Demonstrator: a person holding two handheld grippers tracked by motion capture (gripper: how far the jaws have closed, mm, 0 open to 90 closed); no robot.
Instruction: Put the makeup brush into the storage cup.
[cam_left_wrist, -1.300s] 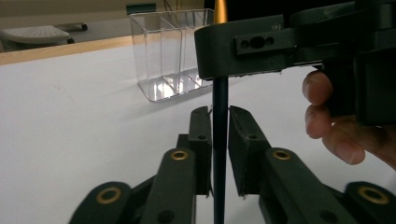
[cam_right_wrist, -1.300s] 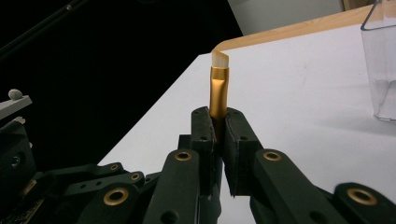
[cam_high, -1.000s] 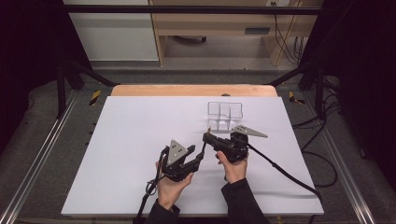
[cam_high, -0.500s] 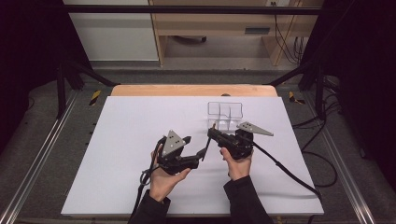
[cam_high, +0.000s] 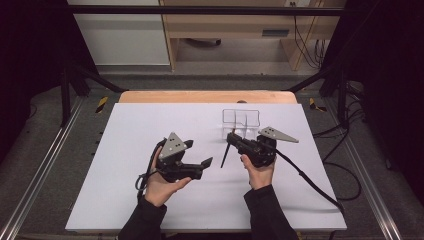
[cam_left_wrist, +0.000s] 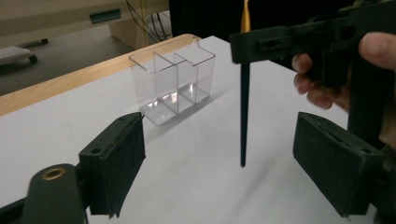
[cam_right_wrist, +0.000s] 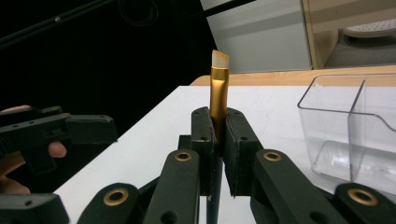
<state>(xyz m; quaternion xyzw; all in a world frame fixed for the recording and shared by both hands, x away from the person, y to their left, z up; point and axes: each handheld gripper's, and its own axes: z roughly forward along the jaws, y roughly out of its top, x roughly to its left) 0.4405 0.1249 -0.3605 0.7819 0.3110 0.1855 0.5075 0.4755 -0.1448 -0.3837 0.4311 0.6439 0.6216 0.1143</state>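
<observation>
We have the brush (cam_right_wrist: 219, 88) pinched upright in the right gripper (cam_high: 235, 141), its jaws pressed together on the gold collar just below the pale bristles, with the black handle hanging down and its tip hovering above the white table (cam_high: 150, 125) rather than resting on it. So the pick-up looks done. What we judge is left is carrying the brush over to the clear holder (cam_left_wrist: 172, 84) and lowering it into one of its compartments; all of them look empty, though the clear walls make that hard to be sure of. The holder stands just beyond the right gripper, near the far edge of the table. Our right hand (cam_high: 257, 172) grips from below, jaws aimed left. The left gripper (cam_high: 202, 164) sits beside it, jaws spread wide and holding nothing, pointed toward the brush.
</observation>
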